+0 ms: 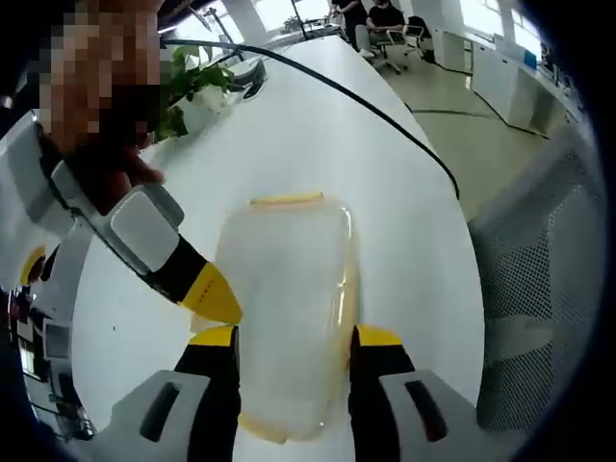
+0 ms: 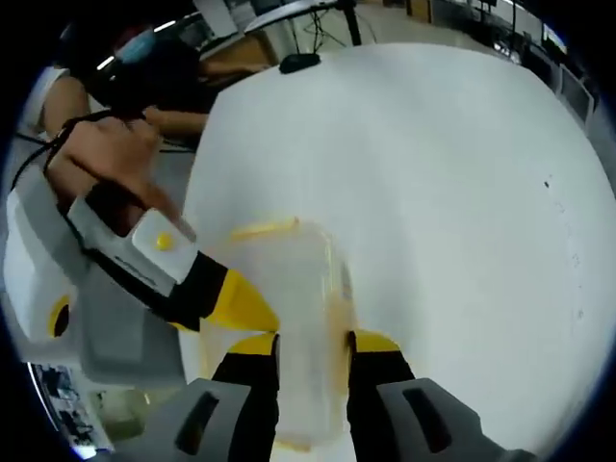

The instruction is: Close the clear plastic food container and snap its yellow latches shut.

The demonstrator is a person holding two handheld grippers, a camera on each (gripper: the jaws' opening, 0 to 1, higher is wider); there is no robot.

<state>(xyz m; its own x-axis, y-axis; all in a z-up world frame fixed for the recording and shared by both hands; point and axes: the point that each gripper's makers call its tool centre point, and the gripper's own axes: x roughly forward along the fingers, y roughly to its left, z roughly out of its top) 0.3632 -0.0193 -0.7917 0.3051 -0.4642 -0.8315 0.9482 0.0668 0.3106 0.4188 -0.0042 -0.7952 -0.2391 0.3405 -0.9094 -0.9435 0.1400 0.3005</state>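
Clear plastic food container (image 1: 287,308) lies on the white desk (image 1: 318,135), lid down on it. In the left gripper view it sits between the left gripper (image 1: 294,339) jaws, which stand apart on either long side, yellow tips touching or just beside the walls; can't tell if they press. One yellow latch (image 1: 287,199) shows at the container's 12 o'clock end, flat against the rim. The other gripper comes in from 9 o'clock, its yellow tip (image 1: 214,294) touching the container's edge just above the near jaw.

Right gripper view: same container (image 2: 289,289) between the right gripper (image 2: 313,344) jaws, apart and straddling it, tips at the side walls. Yellow latch (image 2: 262,229) at the far end, 12 o'clock. The other gripper enters from 9 o'clock, a hand (image 2: 101,159) gripping it.

Potted plant (image 1: 197,91) at 11 o'clock on the desk, black cable (image 1: 385,115) running across it, mesh chair (image 1: 539,289) at 3 o'clock beside the desk.
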